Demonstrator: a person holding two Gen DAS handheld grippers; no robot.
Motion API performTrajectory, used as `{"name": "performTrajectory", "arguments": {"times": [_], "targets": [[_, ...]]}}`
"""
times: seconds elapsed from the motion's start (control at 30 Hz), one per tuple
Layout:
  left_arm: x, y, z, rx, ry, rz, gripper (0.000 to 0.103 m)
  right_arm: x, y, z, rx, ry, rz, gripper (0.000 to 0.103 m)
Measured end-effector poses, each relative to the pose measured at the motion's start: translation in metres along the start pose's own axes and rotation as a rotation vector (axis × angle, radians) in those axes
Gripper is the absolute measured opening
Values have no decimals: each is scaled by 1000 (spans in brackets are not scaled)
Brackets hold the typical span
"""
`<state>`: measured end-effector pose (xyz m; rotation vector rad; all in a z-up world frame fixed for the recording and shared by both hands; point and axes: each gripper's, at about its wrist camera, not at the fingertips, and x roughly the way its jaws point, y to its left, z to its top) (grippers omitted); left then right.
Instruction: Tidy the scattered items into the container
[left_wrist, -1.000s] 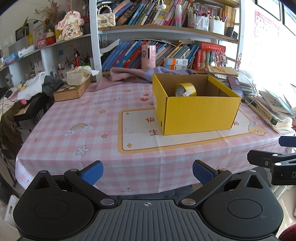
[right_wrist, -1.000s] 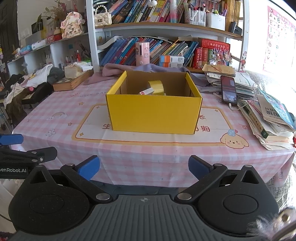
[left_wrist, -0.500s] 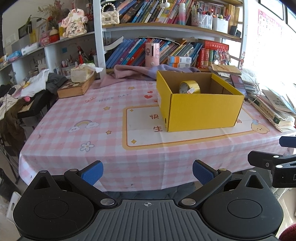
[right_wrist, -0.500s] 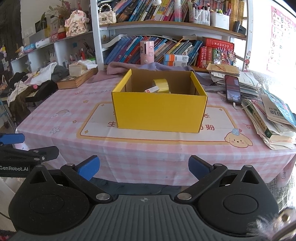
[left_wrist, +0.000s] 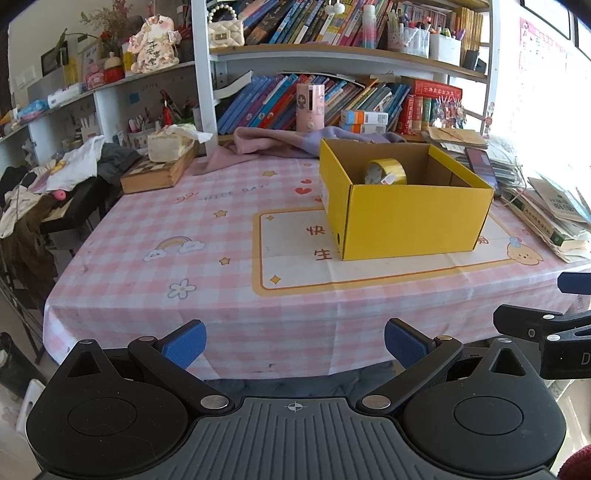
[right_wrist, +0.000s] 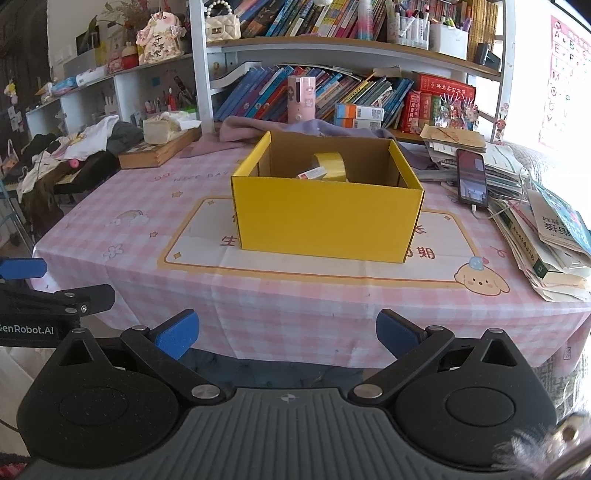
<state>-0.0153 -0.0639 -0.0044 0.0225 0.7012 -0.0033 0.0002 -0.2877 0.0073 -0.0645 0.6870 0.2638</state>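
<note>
The yellow box sits at twelve o'clock from the right gripper, nearer than the left gripper; both fingers spread, empty.

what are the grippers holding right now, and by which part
Nothing. The left gripper and right gripper are both open and empty, short of the table edge. The tape roll sits inside the yellow box.

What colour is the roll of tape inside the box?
The roll of tape is shiny gold-yellow, much like the yellow box. The left wrist view shows it best.
</note>
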Motion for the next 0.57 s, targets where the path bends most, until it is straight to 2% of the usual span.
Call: {"name": "performTrajectory", "arguments": {"times": [0.57], "targets": [[3, -1, -2, 0, 14, -19, 103, 4, 0, -2, -4, 9, 9, 103]]}}
